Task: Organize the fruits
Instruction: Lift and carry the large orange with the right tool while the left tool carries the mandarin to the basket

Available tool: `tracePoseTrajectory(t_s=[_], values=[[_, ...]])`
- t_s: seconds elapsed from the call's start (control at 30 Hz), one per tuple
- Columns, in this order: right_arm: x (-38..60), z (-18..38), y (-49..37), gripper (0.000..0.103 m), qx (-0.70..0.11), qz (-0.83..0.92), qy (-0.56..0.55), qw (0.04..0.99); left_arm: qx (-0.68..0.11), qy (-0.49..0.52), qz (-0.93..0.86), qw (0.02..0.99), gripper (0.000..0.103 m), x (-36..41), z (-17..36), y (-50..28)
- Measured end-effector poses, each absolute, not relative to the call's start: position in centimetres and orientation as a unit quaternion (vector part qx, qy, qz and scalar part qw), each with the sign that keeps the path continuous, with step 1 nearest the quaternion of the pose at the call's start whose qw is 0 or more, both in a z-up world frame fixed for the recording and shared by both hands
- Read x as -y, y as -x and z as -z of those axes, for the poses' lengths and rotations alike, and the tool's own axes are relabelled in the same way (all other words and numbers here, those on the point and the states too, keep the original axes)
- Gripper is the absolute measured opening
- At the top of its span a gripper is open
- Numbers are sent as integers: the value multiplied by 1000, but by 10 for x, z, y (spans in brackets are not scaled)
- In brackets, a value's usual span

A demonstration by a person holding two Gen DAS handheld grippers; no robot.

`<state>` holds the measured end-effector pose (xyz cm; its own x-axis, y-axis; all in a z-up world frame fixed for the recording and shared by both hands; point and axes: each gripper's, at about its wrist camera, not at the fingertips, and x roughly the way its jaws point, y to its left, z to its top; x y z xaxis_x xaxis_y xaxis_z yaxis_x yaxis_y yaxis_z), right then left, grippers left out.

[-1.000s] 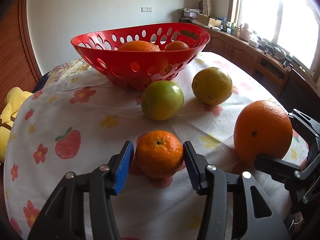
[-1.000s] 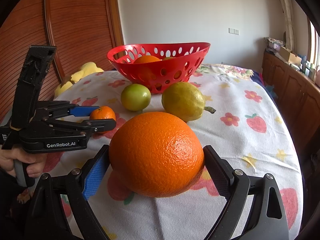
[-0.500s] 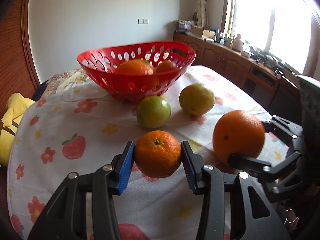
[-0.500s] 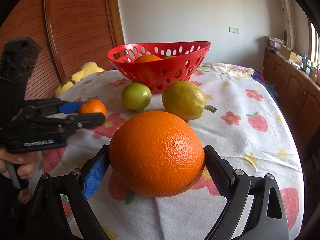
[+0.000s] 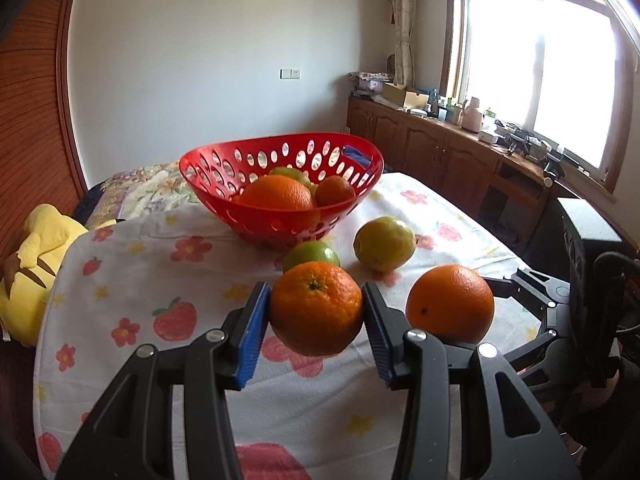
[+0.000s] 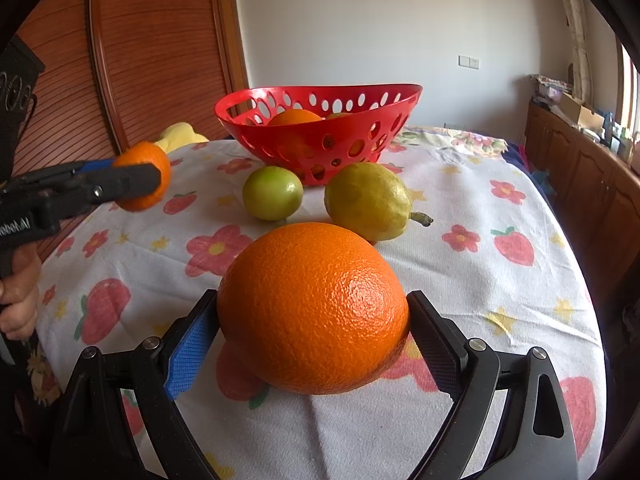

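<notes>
My left gripper [image 5: 315, 300] is shut on a small tangerine [image 5: 316, 312] and holds it clear of the tablecloth; the right wrist view shows that tangerine [image 6: 144, 184] in the air at the left. My right gripper [image 6: 312, 304] has both pads against a large orange [image 6: 312, 308], which rests on the cloth. In the left wrist view the large orange [image 5: 450, 304] sits at the right. The red perforated basket [image 5: 280, 224] stands behind, holding an orange [image 5: 276, 194], a smaller orange [image 5: 334, 190] and a green fruit.
A green round fruit [image 6: 272, 194] and a yellow-green fruit with a stem [image 6: 366, 200] lie on the flowered tablecloth [image 6: 500, 288] in front of the basket [image 6: 320, 92]. A yellow plush toy [image 5: 36, 264] sits off the table's left edge. Wooden cabinets [image 5: 440, 160] line the right wall.
My left gripper closed on the tangerine and lifted it off the cloth, pulling back from the basket. The right gripper and the large orange stayed put.
</notes>
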<state>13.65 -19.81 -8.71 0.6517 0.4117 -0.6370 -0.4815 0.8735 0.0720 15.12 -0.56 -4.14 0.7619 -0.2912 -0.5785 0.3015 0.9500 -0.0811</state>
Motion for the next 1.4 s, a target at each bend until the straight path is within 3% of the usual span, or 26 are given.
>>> tracePoseTrajectory(t_s=[0.7, 1.4], values=[[205, 54, -150, 92, -326, -253, 67, 908, -284, -22, 148, 947, 45, -5, 17, -175], [188, -3, -259, 92, -282, -279, 92, 913, -292, -20, 122, 948, 45, -14, 16, -272]])
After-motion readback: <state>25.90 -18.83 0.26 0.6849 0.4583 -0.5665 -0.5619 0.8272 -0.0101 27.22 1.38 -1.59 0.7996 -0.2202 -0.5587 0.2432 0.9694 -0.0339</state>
